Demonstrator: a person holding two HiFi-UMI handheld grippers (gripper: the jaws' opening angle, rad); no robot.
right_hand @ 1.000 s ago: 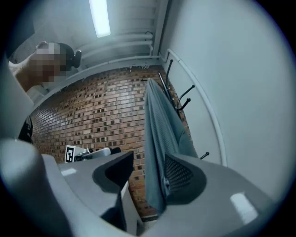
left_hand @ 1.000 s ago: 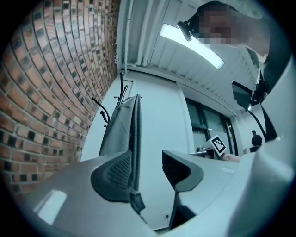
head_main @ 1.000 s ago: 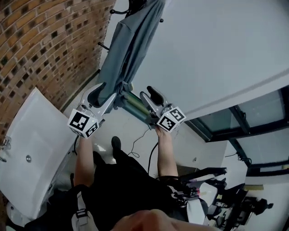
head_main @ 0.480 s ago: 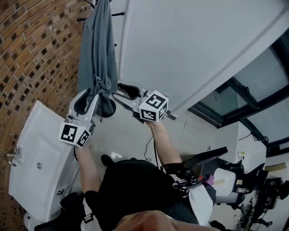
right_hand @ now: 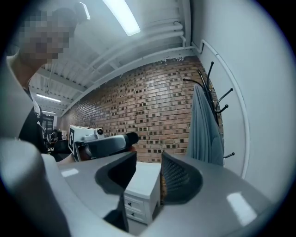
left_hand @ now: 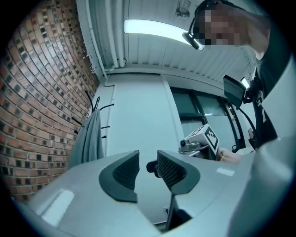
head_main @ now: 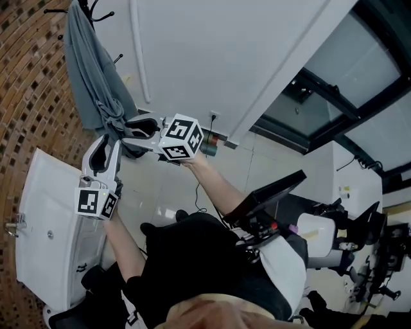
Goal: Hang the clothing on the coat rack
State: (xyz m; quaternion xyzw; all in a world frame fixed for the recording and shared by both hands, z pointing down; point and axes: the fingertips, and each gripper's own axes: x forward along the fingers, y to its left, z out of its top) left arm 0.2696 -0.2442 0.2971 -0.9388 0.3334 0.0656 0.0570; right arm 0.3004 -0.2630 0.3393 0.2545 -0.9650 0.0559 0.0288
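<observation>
A grey garment [head_main: 90, 71] hangs from the black hooks of the coat rack [head_main: 87, 8] in the corner between the brick wall and the white wall. It also shows in the left gripper view [left_hand: 89, 139] and the right gripper view [right_hand: 203, 129], hanging free. My left gripper [head_main: 108, 142] is just below its lower end. Its jaws [left_hand: 148, 164] are closing, with nothing between them. My right gripper [head_main: 131, 128] points at the same hem from the right. Its jaws [right_hand: 149, 173] are closing too and hold nothing.
A white cabinet [head_main: 45, 212] stands against the brick wall [head_main: 26, 96] at the left, also in the right gripper view [right_hand: 138, 185]. A white pipe [head_main: 138, 51] runs down the white wall. Black chairs and equipment [head_main: 334, 231] fill the right side.
The head view has swung, so the garment and rack now sit at the upper left. Both grippers have come off the garment's lower end and their jaws have narrowed.
</observation>
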